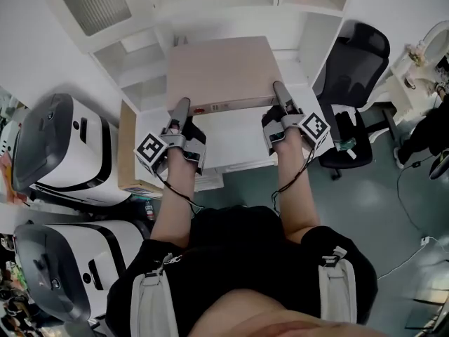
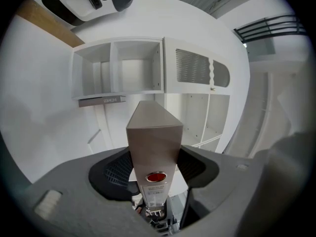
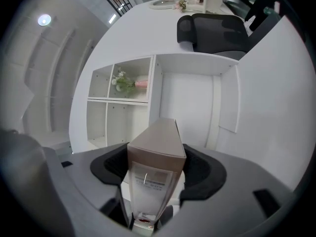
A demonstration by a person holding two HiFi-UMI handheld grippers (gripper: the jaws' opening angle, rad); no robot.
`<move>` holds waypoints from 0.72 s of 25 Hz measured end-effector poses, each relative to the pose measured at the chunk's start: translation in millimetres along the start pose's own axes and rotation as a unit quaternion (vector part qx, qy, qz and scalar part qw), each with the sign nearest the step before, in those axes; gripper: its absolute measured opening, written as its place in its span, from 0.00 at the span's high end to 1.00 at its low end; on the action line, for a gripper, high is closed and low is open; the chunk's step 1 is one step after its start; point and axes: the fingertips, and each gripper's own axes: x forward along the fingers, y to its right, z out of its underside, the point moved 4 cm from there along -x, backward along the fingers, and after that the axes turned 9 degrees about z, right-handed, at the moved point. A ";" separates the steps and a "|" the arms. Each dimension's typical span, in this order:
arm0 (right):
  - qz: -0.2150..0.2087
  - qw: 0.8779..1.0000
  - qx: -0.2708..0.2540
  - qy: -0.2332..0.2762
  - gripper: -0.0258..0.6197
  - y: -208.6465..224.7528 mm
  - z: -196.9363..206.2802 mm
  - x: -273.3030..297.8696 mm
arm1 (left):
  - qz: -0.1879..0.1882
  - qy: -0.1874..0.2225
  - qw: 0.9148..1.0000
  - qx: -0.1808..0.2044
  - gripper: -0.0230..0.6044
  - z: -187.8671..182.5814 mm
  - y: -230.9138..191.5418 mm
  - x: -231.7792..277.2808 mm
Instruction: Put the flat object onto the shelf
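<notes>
You have the flat box pinched along its near edge, the left tongs closed on one corner and the right tongs on the other, likely so it rides level and cannot swing. It hangs just in front of the white shelf, not yet on it. Its broad face is up, the labelled edge faces you and the far edge faces the shelf. Its longer side seems to run from tongs to tongs.

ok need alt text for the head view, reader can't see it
Seen from above, a person holds a flat beige box level with two grippers, the left gripper and right gripper each clamped on its near edge, in front of a white shelf unit. A black office chair stands to the right.
</notes>
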 end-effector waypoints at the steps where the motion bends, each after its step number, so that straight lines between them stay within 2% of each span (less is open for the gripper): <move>1: 0.001 1.000 0.000 0.002 0.49 -1.2 -0.5 3.9 | -0.001 -0.001 1.000 0.000 0.51 -2.5 -1.6 3.7; 8: 0.005 1.000 -0.009 0.004 0.49 -6.4 0.8 30.5 | 0.006 -0.008 1.000 0.001 0.51 -24.5 -9.2 28.6; 18: 0.003 1.000 -0.010 0.014 0.49 -6.8 -2.3 49.2 | 0.012 -0.020 1.000 0.000 0.51 -36.1 -14.3 49.6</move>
